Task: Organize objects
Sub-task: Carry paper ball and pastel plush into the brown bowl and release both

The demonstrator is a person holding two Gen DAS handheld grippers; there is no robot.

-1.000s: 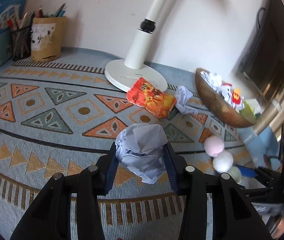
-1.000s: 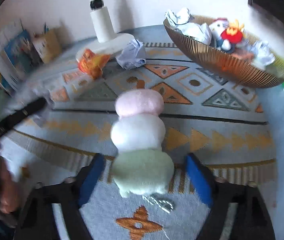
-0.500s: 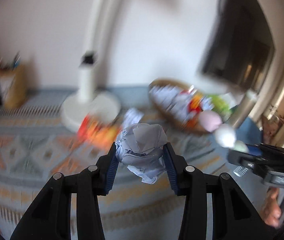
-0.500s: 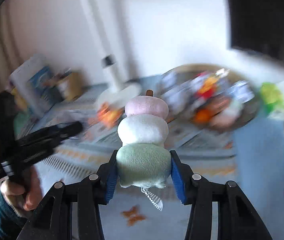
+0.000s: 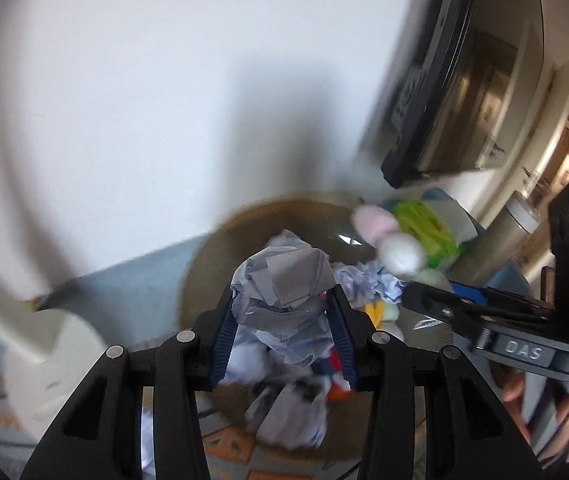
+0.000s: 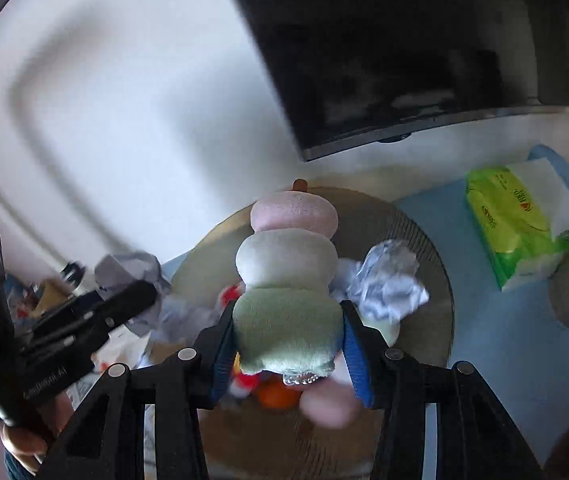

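Crumpled paper (image 5: 284,296) sat pinched between the blue pads of the left gripper (image 5: 282,334), whose jaws were narrowed onto it, above the brown bowl (image 5: 204,264). The right gripper (image 6: 288,344) had its jaws pressed on the green bottom ball of a plush dumpling skewer (image 6: 290,280), white and pink balls stacked above, also over the bowl (image 6: 432,264). Inside the bowl lay more paper wads (image 6: 388,284), small plush toys in red and orange (image 6: 276,396), leaving little bare space. A white lamp base (image 5: 40,364) stood just beside the bowl toward the bench's left side. A green tissue pack (image 6: 520,224) lay on the blue cover near the bowl toward the right edge, below a dark monitor (image 6: 404,48) by the wall. Motion blurred the background.
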